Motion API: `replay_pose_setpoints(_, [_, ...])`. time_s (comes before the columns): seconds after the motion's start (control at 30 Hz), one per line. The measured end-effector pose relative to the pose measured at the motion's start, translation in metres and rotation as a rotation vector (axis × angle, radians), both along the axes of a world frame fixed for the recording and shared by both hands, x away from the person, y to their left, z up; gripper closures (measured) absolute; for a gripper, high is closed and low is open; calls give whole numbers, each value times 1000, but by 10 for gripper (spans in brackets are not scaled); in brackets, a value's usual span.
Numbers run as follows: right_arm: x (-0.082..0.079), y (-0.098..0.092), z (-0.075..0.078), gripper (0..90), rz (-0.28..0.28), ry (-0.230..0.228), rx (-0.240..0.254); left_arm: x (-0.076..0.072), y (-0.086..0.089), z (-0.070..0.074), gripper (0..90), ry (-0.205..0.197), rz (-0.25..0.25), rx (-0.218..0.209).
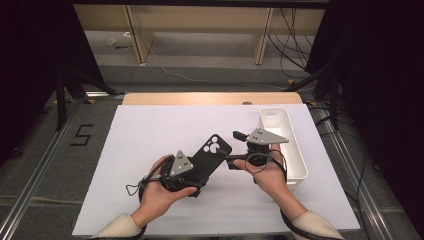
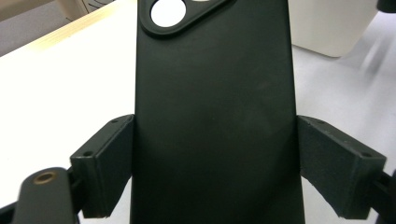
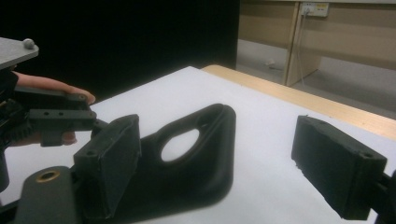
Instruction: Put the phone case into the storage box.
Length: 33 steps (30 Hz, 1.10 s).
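- The phone case point(image 1: 209, 155) is matt black all over, plain and without any pattern; white shows through its round camera openings.
- The left gripper point(image 1: 192, 172) has black jaws and a grey three-cornered plate on top with small dark dots.
- The right gripper point(image 1: 234, 150) is also black, with the same grey plate; a brass-coloured ring sits in its black body.
- The bin point(image 1: 295, 150) is plain white.
- The table point(image 1: 150, 130) has a plain white top, with a light wood-coloured strip along its far edge.
- The sleeves point(image 1: 120, 227) are cream.
- The floor point(image 1: 40, 165) is grey, marked with a black figure five.
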State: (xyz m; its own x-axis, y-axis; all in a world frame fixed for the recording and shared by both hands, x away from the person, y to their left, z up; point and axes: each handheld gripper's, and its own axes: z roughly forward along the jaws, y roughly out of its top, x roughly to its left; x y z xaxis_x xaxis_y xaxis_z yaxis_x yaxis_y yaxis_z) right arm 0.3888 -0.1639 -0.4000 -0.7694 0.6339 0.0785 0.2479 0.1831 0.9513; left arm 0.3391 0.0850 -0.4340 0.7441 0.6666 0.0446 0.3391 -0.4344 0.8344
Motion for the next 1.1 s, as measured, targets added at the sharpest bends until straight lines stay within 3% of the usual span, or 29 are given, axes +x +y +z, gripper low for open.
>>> replay_pose_setpoints(0.77, [13, 11, -11, 290, 30, 105, 16, -6, -9, 0, 151, -28, -41, 25])
replay_pose_setpoints(1.1, [16, 15, -13, 353, 28, 125, 24, -7, -10, 0, 151, -31, -35, 26])
